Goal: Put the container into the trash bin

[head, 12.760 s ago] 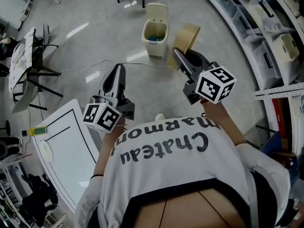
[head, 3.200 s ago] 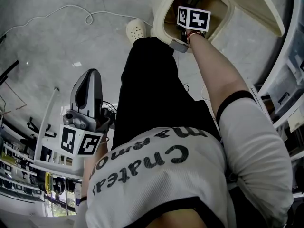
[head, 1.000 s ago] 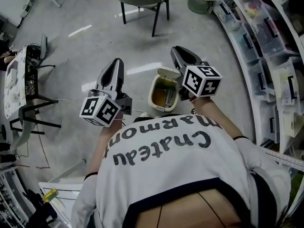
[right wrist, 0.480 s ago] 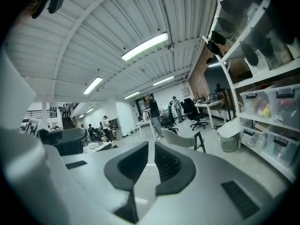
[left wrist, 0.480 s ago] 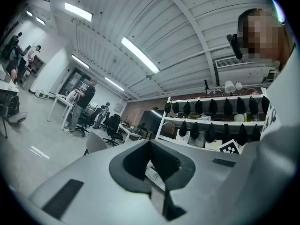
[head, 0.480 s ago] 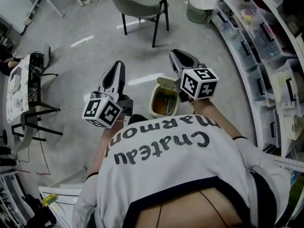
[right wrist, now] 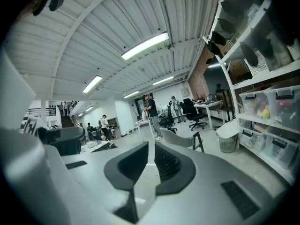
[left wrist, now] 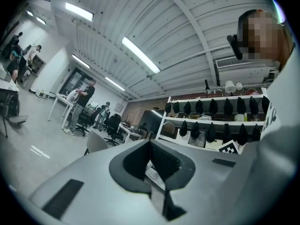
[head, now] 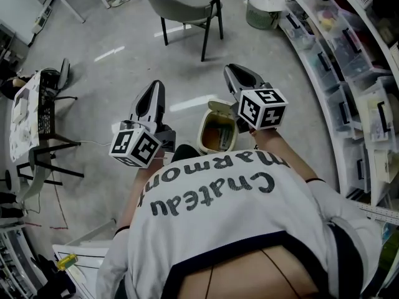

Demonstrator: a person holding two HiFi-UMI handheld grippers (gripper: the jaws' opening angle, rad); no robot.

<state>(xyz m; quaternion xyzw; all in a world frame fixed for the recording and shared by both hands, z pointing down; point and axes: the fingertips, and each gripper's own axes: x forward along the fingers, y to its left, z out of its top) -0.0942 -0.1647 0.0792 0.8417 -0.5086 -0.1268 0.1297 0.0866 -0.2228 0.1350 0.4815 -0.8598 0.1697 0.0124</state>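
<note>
The cream trash bin (head: 207, 131) stands on the floor just in front of me with its lid (head: 219, 108) tipped open. Inside it lies something brownish with a pale green piece (head: 222, 137); I cannot make out more. My right gripper (head: 235, 71) hovers level above the bin's right side, its jaws a narrow slit apart and empty (right wrist: 150, 146). My left gripper (head: 156, 86) is held level to the left of the bin, its pads together at the tips with nothing between them (left wrist: 150, 143).
A grey chair (head: 186, 10) stands beyond the bin and a wire waste basket (head: 262, 12) by the shelves. Racks with plastic boxes (head: 349, 55) curve along the right. A cluttered desk (head: 28, 114) is at left. People stand far off (right wrist: 151, 114).
The right gripper, which carried the container and then reached down into the bin, is lifted out and empty. Over the last second both grippers have barely moved.
</note>
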